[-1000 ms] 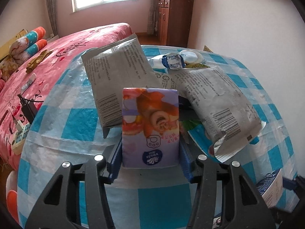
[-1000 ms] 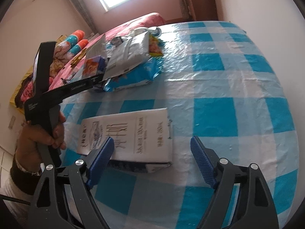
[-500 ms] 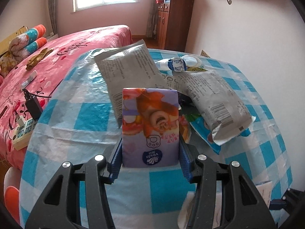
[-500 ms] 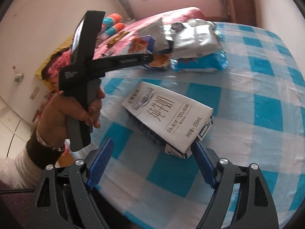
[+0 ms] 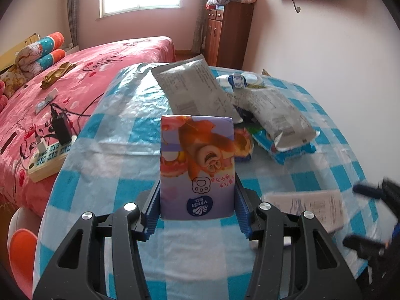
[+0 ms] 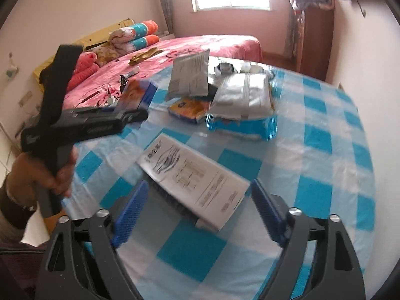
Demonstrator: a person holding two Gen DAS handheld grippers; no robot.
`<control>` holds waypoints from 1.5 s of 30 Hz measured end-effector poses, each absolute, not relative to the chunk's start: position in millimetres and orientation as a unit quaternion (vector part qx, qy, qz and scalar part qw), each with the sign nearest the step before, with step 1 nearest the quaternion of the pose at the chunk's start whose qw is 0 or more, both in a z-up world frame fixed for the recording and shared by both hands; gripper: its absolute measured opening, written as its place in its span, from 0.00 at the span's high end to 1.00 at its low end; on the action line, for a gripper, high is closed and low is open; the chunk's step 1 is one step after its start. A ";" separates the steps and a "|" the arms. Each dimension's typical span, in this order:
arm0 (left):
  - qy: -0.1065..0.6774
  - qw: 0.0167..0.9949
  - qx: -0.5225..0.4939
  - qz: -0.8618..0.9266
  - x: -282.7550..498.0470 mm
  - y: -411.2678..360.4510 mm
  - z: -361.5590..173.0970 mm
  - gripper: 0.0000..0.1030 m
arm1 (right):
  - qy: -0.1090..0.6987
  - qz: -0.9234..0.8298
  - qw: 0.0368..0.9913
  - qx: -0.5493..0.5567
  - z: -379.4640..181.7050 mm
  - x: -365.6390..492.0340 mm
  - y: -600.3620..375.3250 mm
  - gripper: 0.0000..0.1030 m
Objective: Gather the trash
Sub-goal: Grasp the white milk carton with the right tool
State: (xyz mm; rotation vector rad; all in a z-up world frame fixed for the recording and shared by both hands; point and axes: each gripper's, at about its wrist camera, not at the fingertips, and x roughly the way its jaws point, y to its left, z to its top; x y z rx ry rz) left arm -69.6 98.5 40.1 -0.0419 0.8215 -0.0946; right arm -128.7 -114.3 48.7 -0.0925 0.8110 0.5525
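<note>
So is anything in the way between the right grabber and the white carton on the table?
No. The white carton lies between the right gripper blue pads, whose jaws are opening around it. Nothing visible sits between them; the other wrappers are farther back.

Blue-and-white checked plastic tablecloth (image 6: 325,130): right half bare, open passage there. Far centre blocked by heap: two silver foil snack bags (image 5: 192,92) (image 6: 242,95), blue plastic wrapper (image 6: 240,125), small clear plastic bottle (image 5: 240,80). White rectangular milk carton (image 6: 192,177) lay flat on near centre, between opening jaws of right gripper (image 6: 197,205), pads clear of it. Left gripper (image 5: 197,195), gripping purple cartoon-printed tissue pack (image 5: 197,165), occupied space over table's left edge. Pink bed (image 5: 75,75) just beside that edge.
</note>
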 end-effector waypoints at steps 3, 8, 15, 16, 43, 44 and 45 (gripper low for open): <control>0.401 0.915 -0.024 -0.044 -77.6 103.2 38.3 0.49 | 0.391 0.280 0.873 -0.078 40.3 -116.8 -106.4 0.08; 0.408 0.911 -0.029 -0.040 -89.0 111.6 33.7 0.49 | 0.405 0.305 0.854 -0.117 21.9 -91.1 -88.2 0.08; 0.417 0.907 -0.047 -0.032 -99.1 125.7 26.6 0.49 | 0.444 0.357 0.816 -0.100 7.4 -77.0 -73.5 0.06; 0.418 0.907 -0.048 -0.032 -100.1 127.0 26.1 0.49 | 0.445 0.355 0.815 -0.106 5.5 -78.5 -70.2 0.06; 0.408 0.908 -0.085 -0.042 -128.9 157.3 19.7 0.49 | 0.429 0.255 0.856 -0.137 10.3 -107.9 -45.1 0.36; 0.407 0.909 -0.086 -0.041 -130.7 159.5 20.1 0.49 | 0.425 0.255 0.858 -0.138 12.4 -109.7 -42.6 0.36; 0.405 0.909 -0.088 -0.041 -132.7 161.8 20.8 0.49 | 0.421 0.256 0.859 -0.138 15.5 -112.1 -38.7 0.36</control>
